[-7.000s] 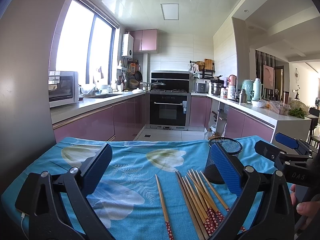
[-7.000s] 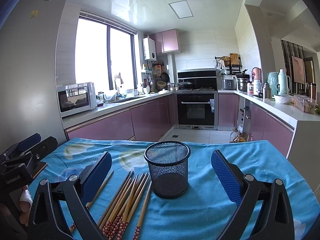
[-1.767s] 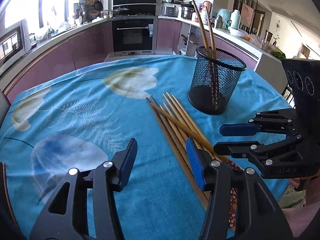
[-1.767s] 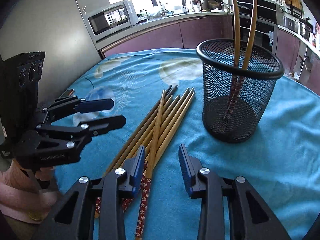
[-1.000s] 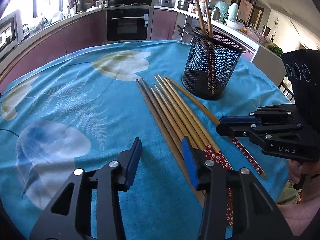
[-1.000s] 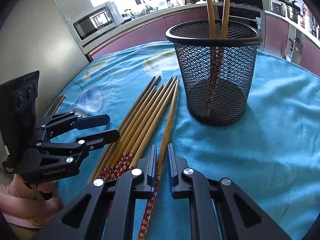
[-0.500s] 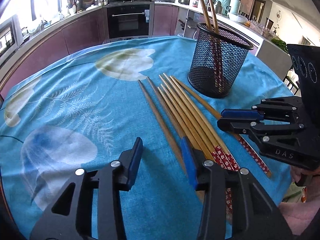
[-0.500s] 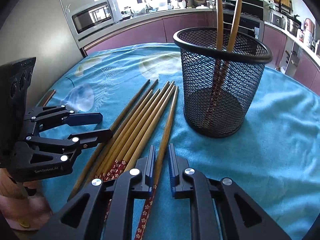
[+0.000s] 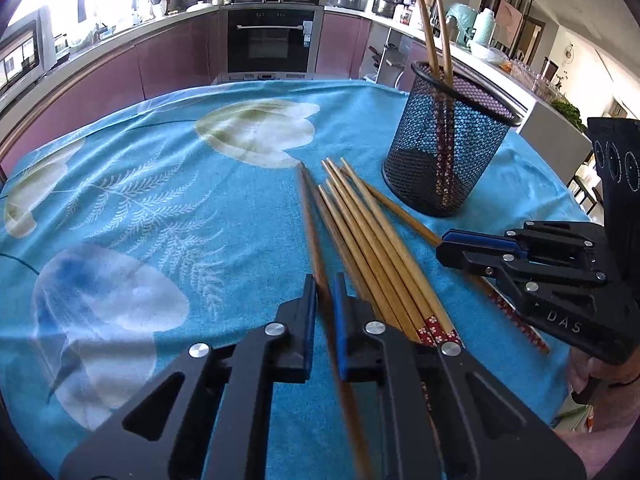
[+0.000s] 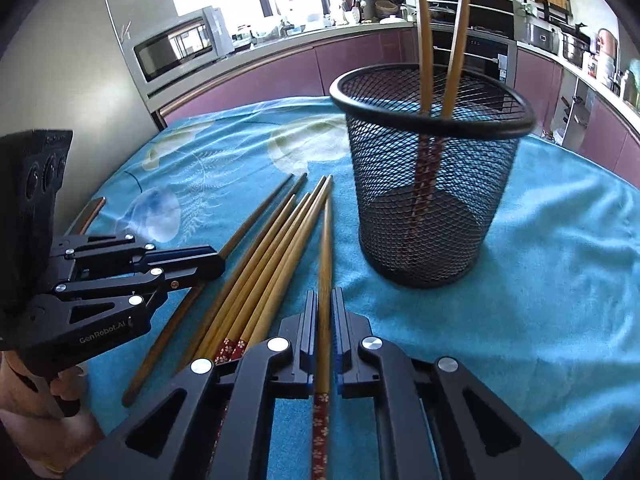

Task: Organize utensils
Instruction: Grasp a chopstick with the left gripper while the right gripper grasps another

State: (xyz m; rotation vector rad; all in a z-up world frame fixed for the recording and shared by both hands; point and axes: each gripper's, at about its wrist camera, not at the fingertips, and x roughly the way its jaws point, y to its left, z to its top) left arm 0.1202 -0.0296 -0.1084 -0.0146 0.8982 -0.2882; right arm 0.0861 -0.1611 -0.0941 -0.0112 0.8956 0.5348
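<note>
A table under a blue floral cloth fills both wrist views. Toward its far right stands a black mesh holder, upright, with two chopsticks already leaning inside it. To the holder's left a loose bundle of chopsticks lies flat on the cloth, thin tips pointing far, patterned red ends near.

The left gripper has its jaws pressed together on a single chopstick at the left edge of the bundle. The right gripper is likewise clamped on one chopstick at the bundle's right edge, nearest the holder.

The step in hand looks like the pick: both sticks are gripped but seem barely clear of the cloth, if at all. Next, each would need lifting free of its neighbours, tipping toward upright, and lowering through the holder's rim, probably one hand at a time so the grippers do not crowd each other.
</note>
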